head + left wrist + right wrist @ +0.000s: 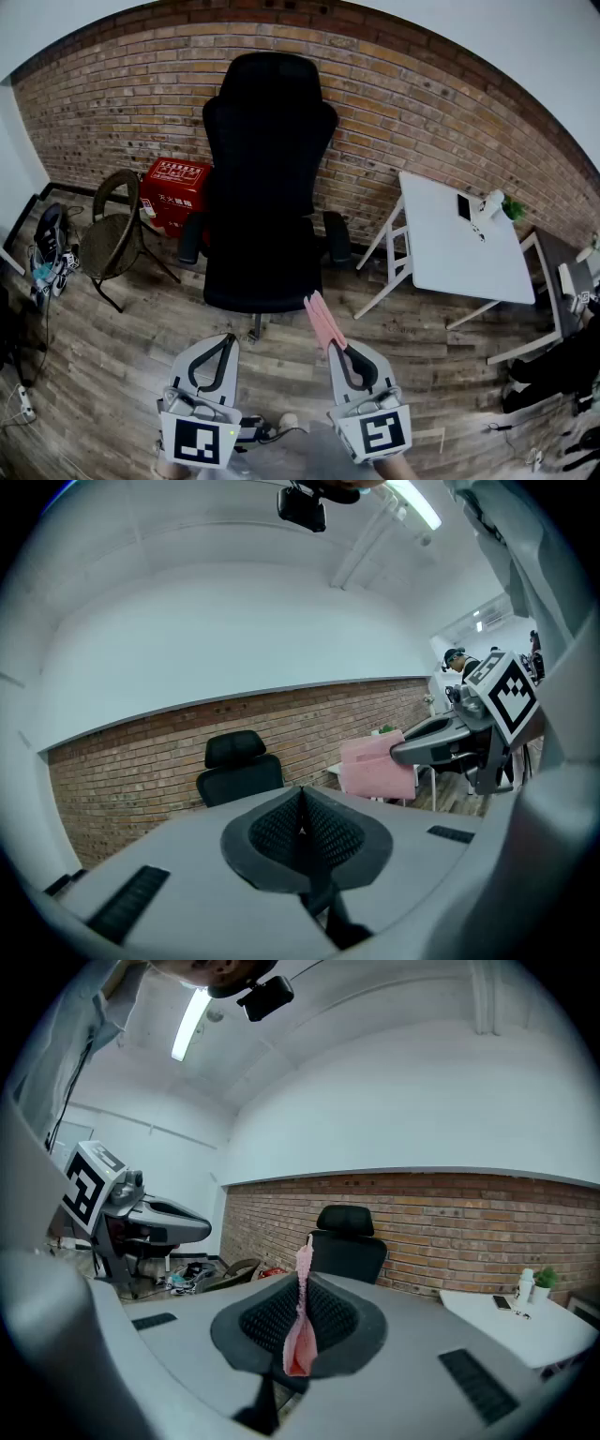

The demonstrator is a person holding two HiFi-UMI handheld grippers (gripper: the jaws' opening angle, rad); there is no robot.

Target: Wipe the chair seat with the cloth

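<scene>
A black office chair (267,169) stands against the brick wall, its seat (262,277) bare and facing me. It also shows as the chair (239,766) and the chair (349,1241) straight ahead of both gripper views. My right gripper (337,347) is shut on a pink cloth (324,322), which sticks up out of the jaws towards the seat's front right corner. The cloth (300,1326) is pinched between the pads. My left gripper (227,339) hovers just short of the seat's front edge, shut with nothing in it; its pads (302,827) meet.
A white table (464,234) with a phone and a small bottle stands at the right. At the left are a wicker chair (112,234) and a red box (173,192). Shoes and cables lie at the far left on the wooden floor.
</scene>
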